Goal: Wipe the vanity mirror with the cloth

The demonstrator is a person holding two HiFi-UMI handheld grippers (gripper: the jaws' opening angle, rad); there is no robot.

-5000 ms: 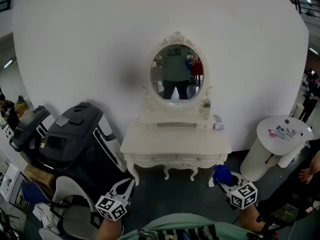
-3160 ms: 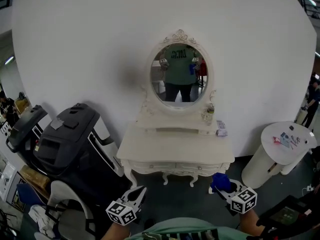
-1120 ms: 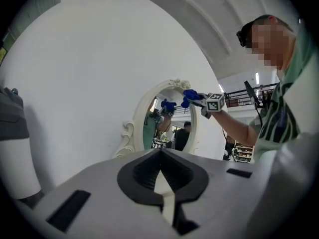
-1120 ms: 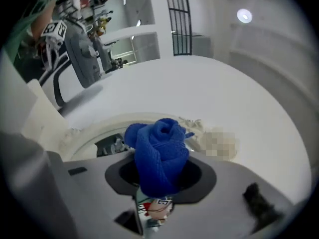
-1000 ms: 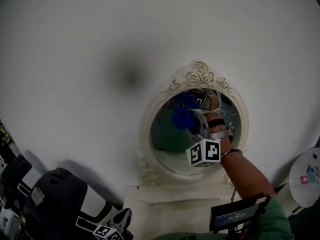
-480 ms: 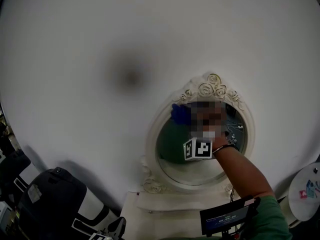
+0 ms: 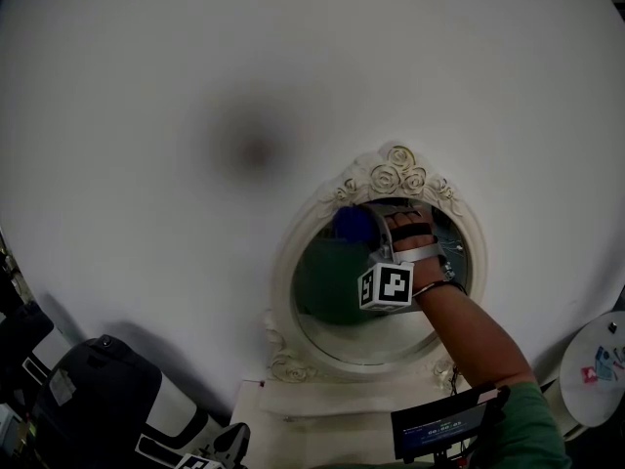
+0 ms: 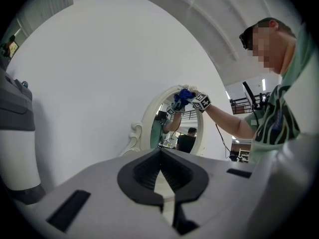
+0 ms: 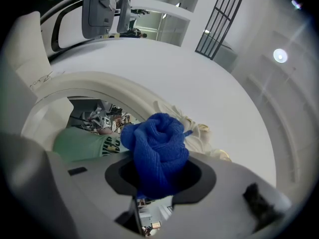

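Right gripper [image 7: 367, 227] is up at the vanity mirror [image 7: 376, 332], jaws clamped on a bunched blue cloth [image 7: 351, 224]. The cloth wad fills the gap between the jaws and bulges past the tips (clear in the right gripper view: cloth [image 9: 157, 152], gripper [image 9: 159, 177]). The cloth sits at the upper-left of the oval glass, just below the carved rose crest [image 7: 393, 174]; it looks to be touching the glass, but contact isn't certain. Marker cube [image 7: 386, 286] faces the head camera, with the hand [image 7: 411, 238] behind it. Left gripper [image 8: 160, 153] is low, well away from the mirror and barely in the head view [image 7: 217, 450]. Its jaws are together at the tips with nothing between them.
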